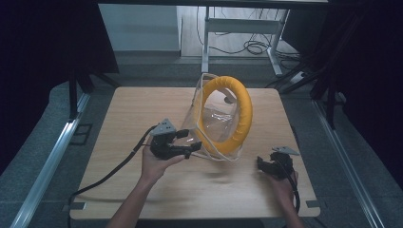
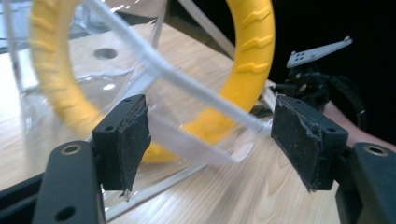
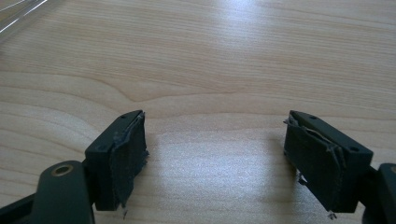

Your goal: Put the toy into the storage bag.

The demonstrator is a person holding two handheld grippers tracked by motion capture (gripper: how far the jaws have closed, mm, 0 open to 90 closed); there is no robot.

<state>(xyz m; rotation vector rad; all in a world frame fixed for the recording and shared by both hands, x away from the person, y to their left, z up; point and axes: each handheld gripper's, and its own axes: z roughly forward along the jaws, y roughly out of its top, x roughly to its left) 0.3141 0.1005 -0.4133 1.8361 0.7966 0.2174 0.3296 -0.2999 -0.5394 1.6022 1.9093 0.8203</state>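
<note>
Behind the released left hand-held gripper (image 2: 210, 144), a clear bag (image 2: 140, 93) blurs its yellow ring (image 2: 252, 56)

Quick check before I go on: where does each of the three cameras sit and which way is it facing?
High view: above the table's near edge, looking forward and down; both forearms, left gripper, right gripper.
Left gripper view: between its open jaws, facing the yellow ring in the clear bag.
Right gripper view: open jaws over bare tabletop.
High and left gripper views share ring, bag and right gripper.

We see: ring (image 1: 233, 111) – yellow, ridged chevron marks | bag (image 1: 214, 118) – clear plastic, white piping | table (image 1: 142, 109) – pale wood grain | left gripper (image 1: 185, 142), right gripper (image 1: 264, 164) – black
</note>
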